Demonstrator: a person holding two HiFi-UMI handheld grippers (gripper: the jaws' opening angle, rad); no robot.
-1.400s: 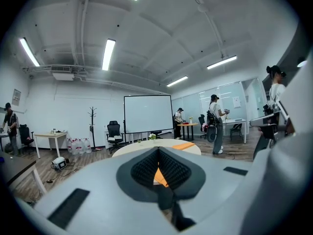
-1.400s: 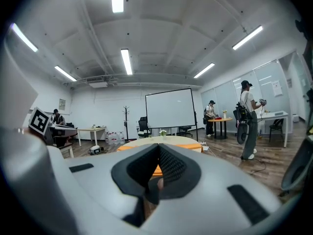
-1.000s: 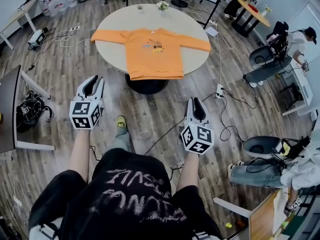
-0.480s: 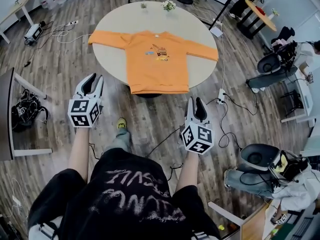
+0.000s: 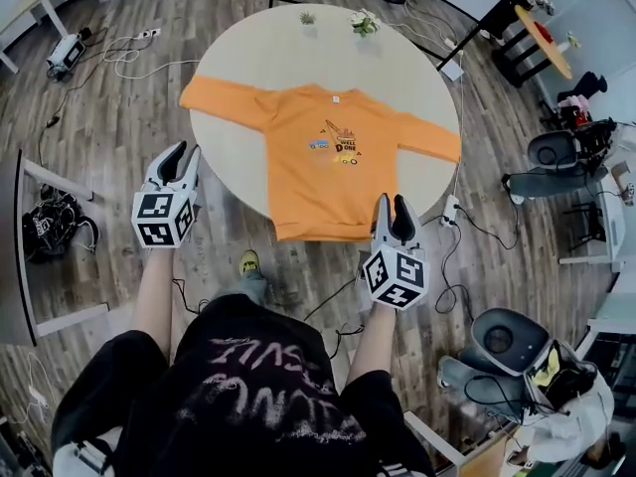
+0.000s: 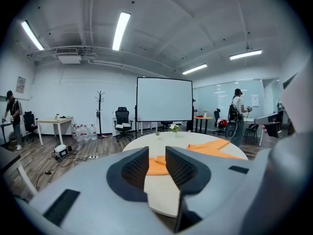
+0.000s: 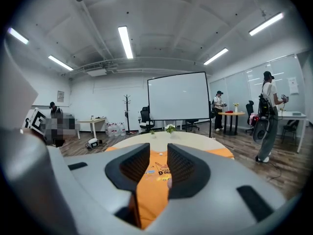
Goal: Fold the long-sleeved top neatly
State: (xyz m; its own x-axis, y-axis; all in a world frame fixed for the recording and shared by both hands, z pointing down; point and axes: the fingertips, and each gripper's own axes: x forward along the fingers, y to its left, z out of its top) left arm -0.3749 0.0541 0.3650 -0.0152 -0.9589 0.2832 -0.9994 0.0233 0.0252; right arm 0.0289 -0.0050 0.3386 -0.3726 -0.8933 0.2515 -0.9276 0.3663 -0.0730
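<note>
Orange long-sleeved top point(image 5: 328, 167) lies flat, print up, on the round worktop point(image 5: 248, 58), its hem point(image 5: 318, 234) at the near rim and its sleeves spread along a ten-to-four line. Your right hand-held gripper point(image 5: 391, 205) is the nearer, just beside the hem's right corner, with the body at its eleven o'clock. Your left hand-held gripper point(image 5: 186, 153) hangs off the rim, the left sleeve point(image 5: 224, 97) at its one o'clock. Both are released: the jaws have just been opening, nothing between them. Only small flower pots point(image 5: 365, 25) stand at the far edge.
</note>
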